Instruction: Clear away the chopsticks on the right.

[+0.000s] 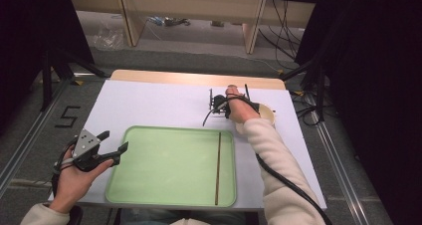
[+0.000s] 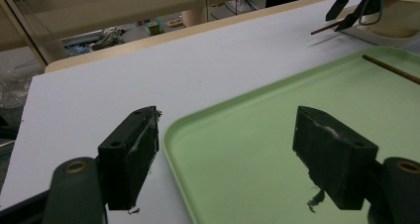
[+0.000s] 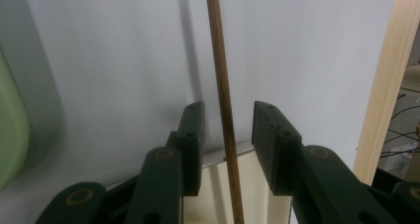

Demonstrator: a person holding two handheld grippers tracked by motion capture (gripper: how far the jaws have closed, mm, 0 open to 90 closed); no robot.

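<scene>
A thin brown wooden stick (image 3: 221, 85) runs between the right gripper's (image 3: 228, 135) spread jaws, untouched, above a cream bowl (image 1: 266, 114) near the white table's (image 1: 149, 103) far right edge. Another stick (image 1: 218, 168) lies in the green tray (image 1: 164, 170). The left gripper (image 2: 225, 157) gapes over the tray's left rim.

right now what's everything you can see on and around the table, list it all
pale green plastic tray: 1, green, near middle of the table
thin brown wooden stick in the tray: 1, brown, lying along the tray's right side
thin brown wooden stick between the right jaws: 1, brown, partly over the white surface, not clamped
cream round dish: 1, cream, right of the tray's far corner, under the right hand
white table top: 1, white with a light wood far edge
light wood shelving: 1, beyond the table
left gripper: 1, black, open, at the tray's left edge
right gripper: 1, black, open around the stick
</scene>
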